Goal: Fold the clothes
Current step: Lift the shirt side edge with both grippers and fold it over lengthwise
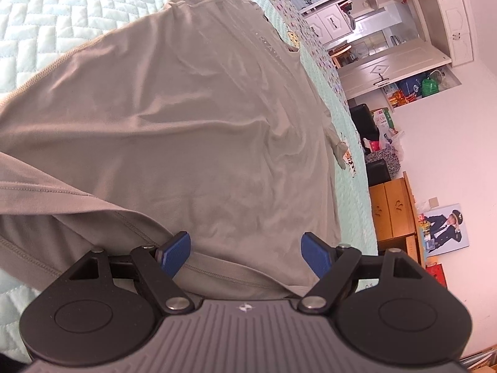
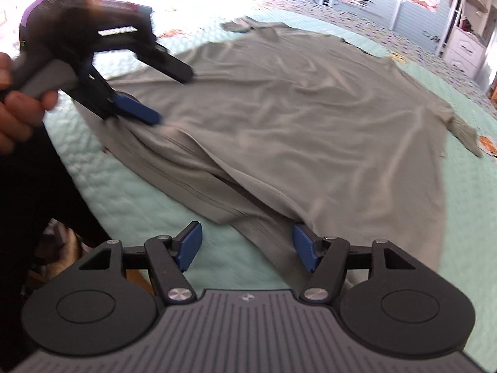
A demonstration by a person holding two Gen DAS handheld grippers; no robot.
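A grey-green shirt (image 1: 192,118) lies spread flat on the mint quilted bed (image 1: 62,9), collar at the far end. My left gripper (image 1: 245,253) is open over the shirt's near hem, its blue pads (image 1: 175,251) wide apart with cloth lying loose between them. In the right wrist view the shirt (image 2: 310,118) is rumpled along its near edge. My right gripper (image 2: 248,245) is open too, and a folded strip of cloth runs down beside its right pad (image 2: 306,247). The left gripper (image 2: 167,96), held by a hand (image 2: 18,108), rests at the shirt's left edge.
The bed's patterned edge (image 1: 329,71) drops off to the right. Beyond it stand white cupboards (image 1: 388,31), a wooden cabinet (image 1: 394,211) and bags on the floor. A person's dark clothing (image 2: 37,186) fills the left side of the right wrist view.
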